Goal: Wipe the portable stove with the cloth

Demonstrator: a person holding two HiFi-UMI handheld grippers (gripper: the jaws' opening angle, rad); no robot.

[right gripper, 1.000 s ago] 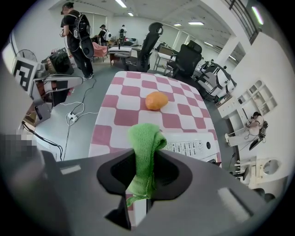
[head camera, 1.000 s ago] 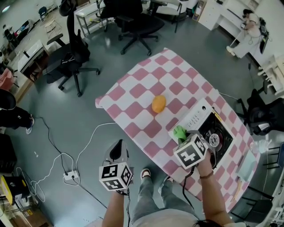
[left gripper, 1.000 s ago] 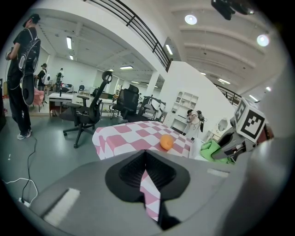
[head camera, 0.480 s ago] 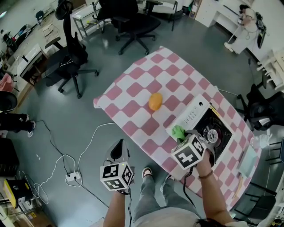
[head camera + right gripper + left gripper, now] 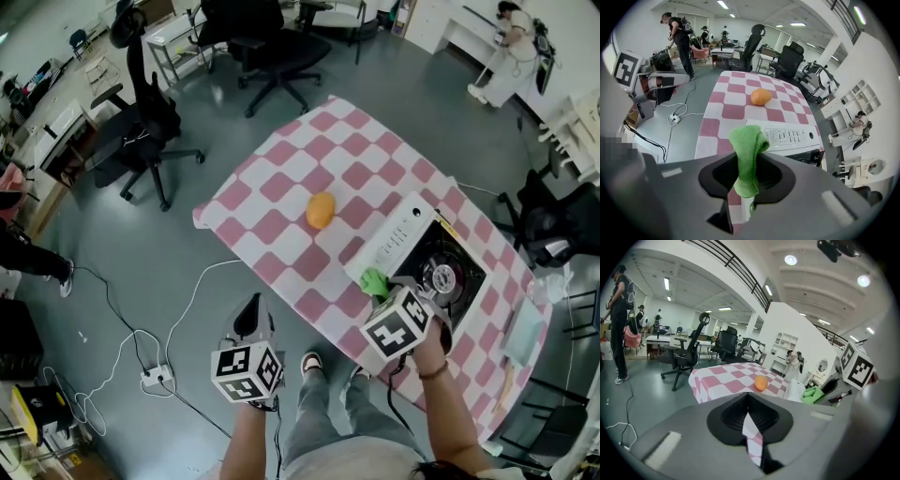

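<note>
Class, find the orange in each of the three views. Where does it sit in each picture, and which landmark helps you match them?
Head view: the orange lies just above the middle, on the checked tablecloth.
Left gripper view: the orange is at centre, right above the jaws.
Right gripper view: the orange is at upper centre, beyond the green cloth.
Shared landmark: the white portable stove, close to the orange in every view.
</note>
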